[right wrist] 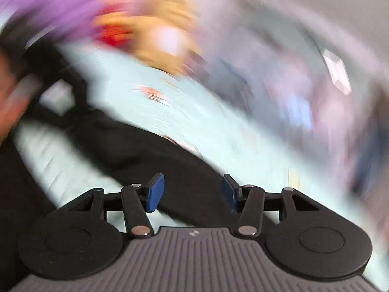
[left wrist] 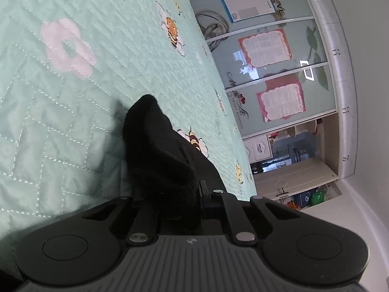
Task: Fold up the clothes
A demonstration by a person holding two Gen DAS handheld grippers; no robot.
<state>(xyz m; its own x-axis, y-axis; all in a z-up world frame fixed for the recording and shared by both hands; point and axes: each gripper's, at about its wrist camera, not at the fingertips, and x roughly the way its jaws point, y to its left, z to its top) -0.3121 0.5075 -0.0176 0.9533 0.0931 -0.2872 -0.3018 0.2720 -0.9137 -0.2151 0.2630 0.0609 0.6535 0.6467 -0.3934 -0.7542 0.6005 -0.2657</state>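
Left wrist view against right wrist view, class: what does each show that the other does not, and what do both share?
Only the left wrist view: the left tongs shut on a bunched black garment, pink flower and bee prints, and posters on a cabinet.
Only the right wrist view, badly blurred: the right tongs open with blue pads gripping nothing, and a yellow and red blur.
Both: the garment and the green quilt.

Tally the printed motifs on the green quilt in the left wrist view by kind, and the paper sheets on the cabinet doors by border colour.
On the quilt:
Pink flower: 1
Bees: 3; a black garment partly covers one
On the cabinet doors:
Blue-bordered sheet: 1
Pink or red-bordered sheets: 2
Total: 7
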